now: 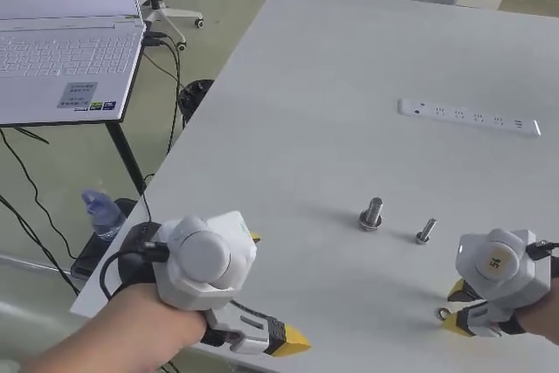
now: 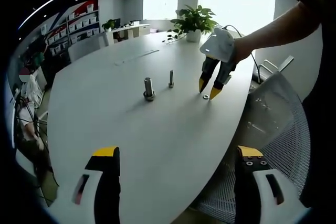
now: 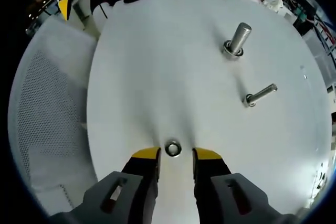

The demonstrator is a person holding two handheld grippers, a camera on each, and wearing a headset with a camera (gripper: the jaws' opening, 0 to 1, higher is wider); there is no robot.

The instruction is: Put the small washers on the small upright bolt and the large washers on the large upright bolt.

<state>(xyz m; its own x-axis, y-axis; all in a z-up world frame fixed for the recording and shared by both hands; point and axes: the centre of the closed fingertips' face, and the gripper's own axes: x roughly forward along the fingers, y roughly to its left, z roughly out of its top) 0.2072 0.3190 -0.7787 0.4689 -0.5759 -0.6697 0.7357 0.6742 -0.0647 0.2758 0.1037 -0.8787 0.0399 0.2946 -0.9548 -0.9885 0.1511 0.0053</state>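
My right tool [image 3: 177,153]: jaws narrowly apart, straddling one washer [image 3: 172,148] on the worktop [image 3: 157,66]. My left tool [image 2: 177,151]: wide, empty.

The large bolt [image 1: 372,214] stands upright on my white table [image 1: 349,58], silver and threaded, with a wider ring at its foot. Just right of it and slightly nearer stands the small bolt [image 1: 425,231], thinner and shorter, head down. One silver washer [image 3: 172,148] lies flat nearer still, between the parted tips of my right tongs [image 3: 175,156].
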